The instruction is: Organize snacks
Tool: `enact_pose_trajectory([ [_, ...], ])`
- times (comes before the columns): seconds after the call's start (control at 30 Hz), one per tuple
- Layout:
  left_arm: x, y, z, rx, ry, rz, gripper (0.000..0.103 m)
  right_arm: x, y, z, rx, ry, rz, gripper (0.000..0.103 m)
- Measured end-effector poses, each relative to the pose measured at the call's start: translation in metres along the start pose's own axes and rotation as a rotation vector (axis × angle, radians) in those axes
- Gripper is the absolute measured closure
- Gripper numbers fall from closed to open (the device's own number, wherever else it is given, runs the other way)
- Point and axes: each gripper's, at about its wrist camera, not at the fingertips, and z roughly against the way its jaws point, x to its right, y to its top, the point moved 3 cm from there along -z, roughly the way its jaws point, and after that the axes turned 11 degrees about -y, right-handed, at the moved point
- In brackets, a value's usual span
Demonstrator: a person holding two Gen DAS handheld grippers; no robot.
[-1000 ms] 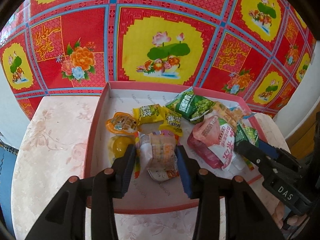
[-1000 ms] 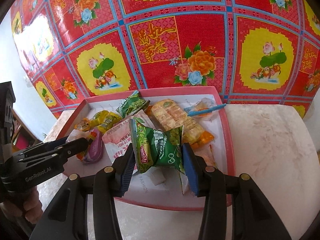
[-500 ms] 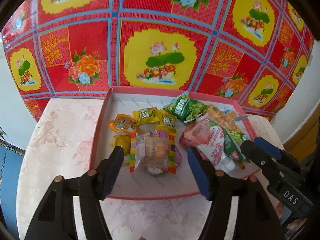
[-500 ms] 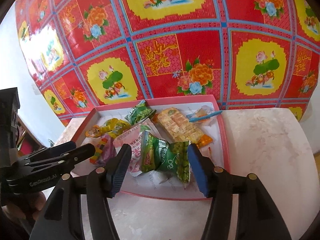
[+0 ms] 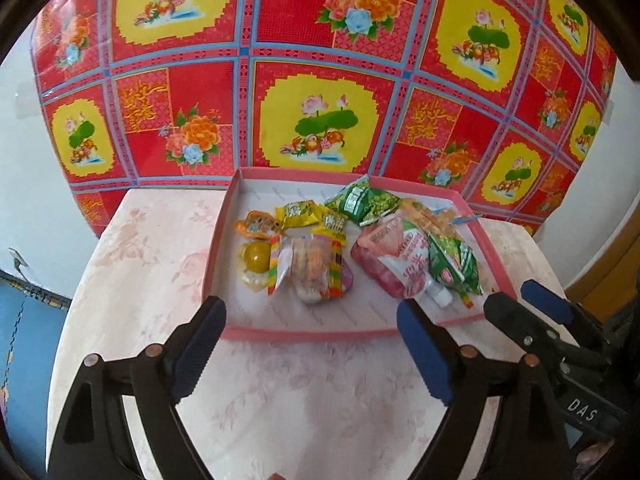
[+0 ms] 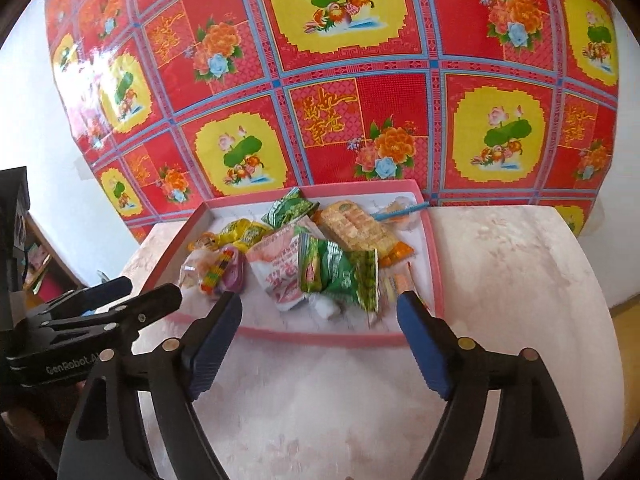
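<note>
Your left gripper (image 5: pixel 311 320) and right gripper (image 6: pixel 320 312) both have wide, empty jaws. The snacks (image 5: pixel 316 264) lie in the pink tray (image 5: pixel 304 334) on the bench (image 5: pixel 140 264).

Both wrist views toward tray (image 5: pixel 308 335)

Shallow pink-rimmed tray (image 5: pixel 304 334), white floor, flat on the table top. Snacks loosely heaped inside. At 9 o'clock: round yellow jelly cup (image 5: pixel 256 258), orange packet (image 5: pixel 256 226) just behind it. Centre: clear-wrapped pastry (image 5: pixel 310 266) with rainbow edging. At 12: yellow sachets (image 5: pixel 298 212) and green pea bag (image 5: pixel 362 200). At 3: pink spouted pouch (image 5: pixel 394 262), cap toward the near rim, with green packet (image 5: pixel 454 260) lying over it. Orange cracker pack (image 6: pixel 356 228) behind, tilted.
</note>
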Motion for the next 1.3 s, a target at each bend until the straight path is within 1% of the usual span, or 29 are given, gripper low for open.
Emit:
enact_pose_trajectory([
  [0.17,0.002,-0.010,0.011,-0.009,0.006,0.005,0.013,0.002,-0.012,0.009,-0.017,-0.005,-0.008,0.021],
  [0.4,0.007,-0.027,0.017,-0.042,0.022,0.002,0.013,0.004,-0.030,0.014,-0.054,-0.026,-0.003,0.021],
  [0.63,0.006,-0.046,0.007,-0.091,0.031,0.007,0.013,0.008,-0.044,0.008,-0.099,-0.048,-0.010,0.021],
  [0.87,0.005,-0.053,-0.002,-0.117,0.040,0.012,0.013,0.009,-0.054,-0.002,-0.143,-0.063,-0.011,0.021],
  [1.1,0.002,-0.059,-0.012,-0.145,0.046,0.029,0.013,0.010,-0.059,-0.009,-0.167,-0.077,-0.019,0.021],
  [1.3,0.003,-0.063,-0.015,-0.145,0.061,0.017,0.013,0.007,-0.059,-0.009,-0.151,-0.101,-0.001,0.021],
])
